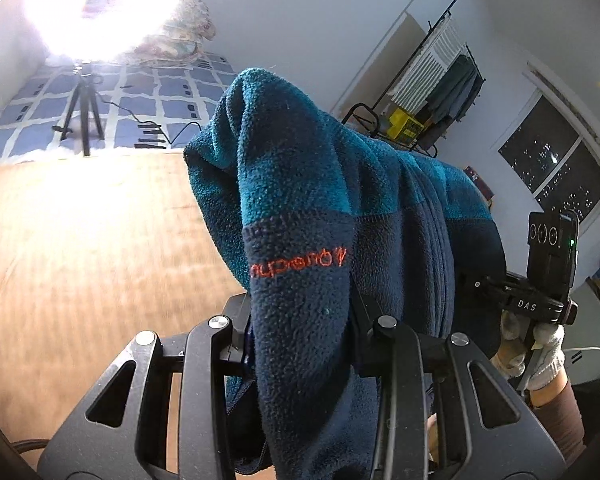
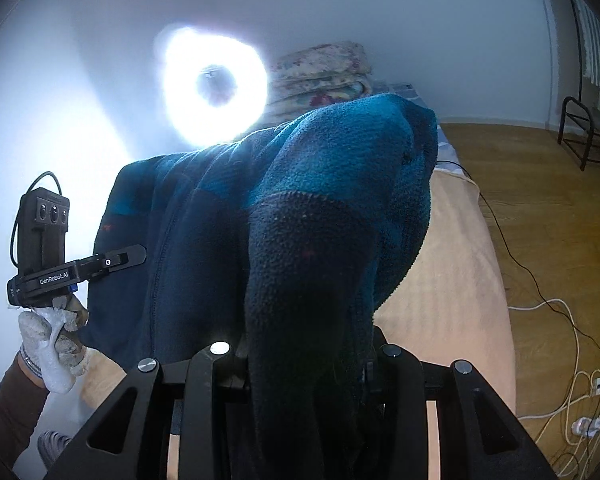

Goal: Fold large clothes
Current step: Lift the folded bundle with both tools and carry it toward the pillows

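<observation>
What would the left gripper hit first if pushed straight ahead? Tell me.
The blue fleece jacket: the left gripper is already shut on it, and the cloth fills its forward line. What lies behind the fleece is hidden.

Left gripper (image 1: 300,344): matte black frame with triangular cut-outs in its angled arms.
Pivot screws (image 1: 385,322): round silver caps, four across each frame.
Right gripper (image 2: 304,354): same black linkage, same silver-capped pivots.
Right handle unit (image 1: 540,304): black bar lettered "DAS" in white, with a black module standing on it, three round rings on its face and a small green light at its edge.
Left handle unit (image 2: 56,278): black bar marked "GenRobot.AI", a three-slot black module above, a thin black cable looping off its top.
Gloves (image 2: 54,340): off-white knit, worn and greyed, on both hands.
Sleeves (image 2: 12,408): dark brown, reaching the wrists.
</observation>
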